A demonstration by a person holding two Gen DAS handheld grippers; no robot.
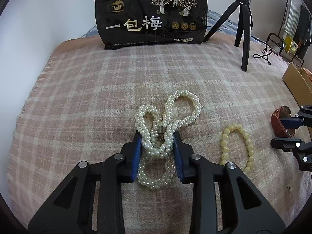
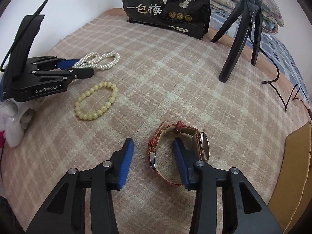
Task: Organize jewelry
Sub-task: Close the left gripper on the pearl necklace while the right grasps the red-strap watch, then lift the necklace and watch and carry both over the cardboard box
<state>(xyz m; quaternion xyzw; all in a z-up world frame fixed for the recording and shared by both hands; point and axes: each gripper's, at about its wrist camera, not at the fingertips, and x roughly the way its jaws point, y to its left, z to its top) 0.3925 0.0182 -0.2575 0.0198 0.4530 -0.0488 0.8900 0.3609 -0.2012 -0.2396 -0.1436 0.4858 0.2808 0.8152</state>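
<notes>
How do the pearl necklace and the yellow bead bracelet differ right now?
The pearl necklace is white, small-beaded, twisted into several loops and pinched between the left gripper fingers. The yellow bead bracelet has larger beads in one open ring and lies untouched. Both rest on the plaid blanket.

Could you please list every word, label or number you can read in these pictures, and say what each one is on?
"一包梅": large characters on the black snack bag.
"GenRobot.AI": on the side of the left gripper.
The bag's top line, logo, medals and weight label are too small or blurred to read.

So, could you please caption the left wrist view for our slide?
Left hand-held gripper closed on the pearl necklace lying on the plaid blanket.
</notes>
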